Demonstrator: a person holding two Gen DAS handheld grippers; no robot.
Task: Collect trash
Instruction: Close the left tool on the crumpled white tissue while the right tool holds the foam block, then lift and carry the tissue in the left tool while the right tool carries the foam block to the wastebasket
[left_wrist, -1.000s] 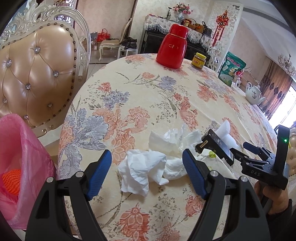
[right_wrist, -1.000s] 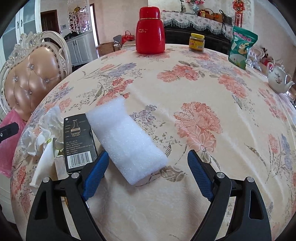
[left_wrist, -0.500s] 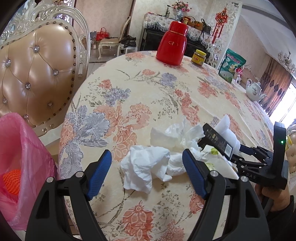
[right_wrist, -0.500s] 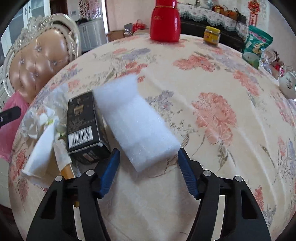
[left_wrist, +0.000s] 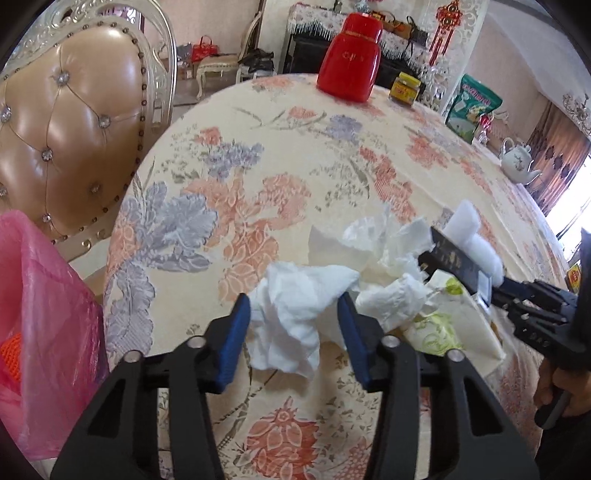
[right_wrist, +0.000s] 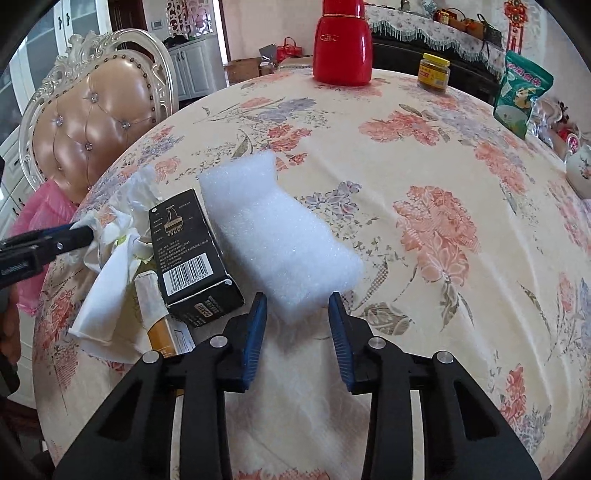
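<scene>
A crumpled white tissue (left_wrist: 291, 314) lies at the near edge of the floral table (left_wrist: 258, 166), first in a heap of tissues (left_wrist: 380, 243). My left gripper (left_wrist: 293, 314) is closing, and both blue pads touch the tissue's sides. A white foam block (right_wrist: 280, 236) lies beside a black carton (right_wrist: 188, 251). My right gripper (right_wrist: 297, 314) is closing too, and its pads pinch the block's near end. The left gripper's fingertip (right_wrist: 74, 234) shows at the left of the right wrist view. A pink trash bag (left_wrist: 44, 332) hangs off the table's left edge.
A tufted tan chair (left_wrist: 74, 122) stands behind the bag. A red flask (left_wrist: 351, 55), a yellow-lidded jar (left_wrist: 404, 88), a green packet (left_wrist: 472, 107) and a white teapot (left_wrist: 517, 166) stand along the far side. A person's hand (left_wrist: 554, 391) holds the right gripper.
Both grippers have narrowed from wide open. The left one sank onto the crumpled tissue. The right one closed around the foam block's near end.
</scene>
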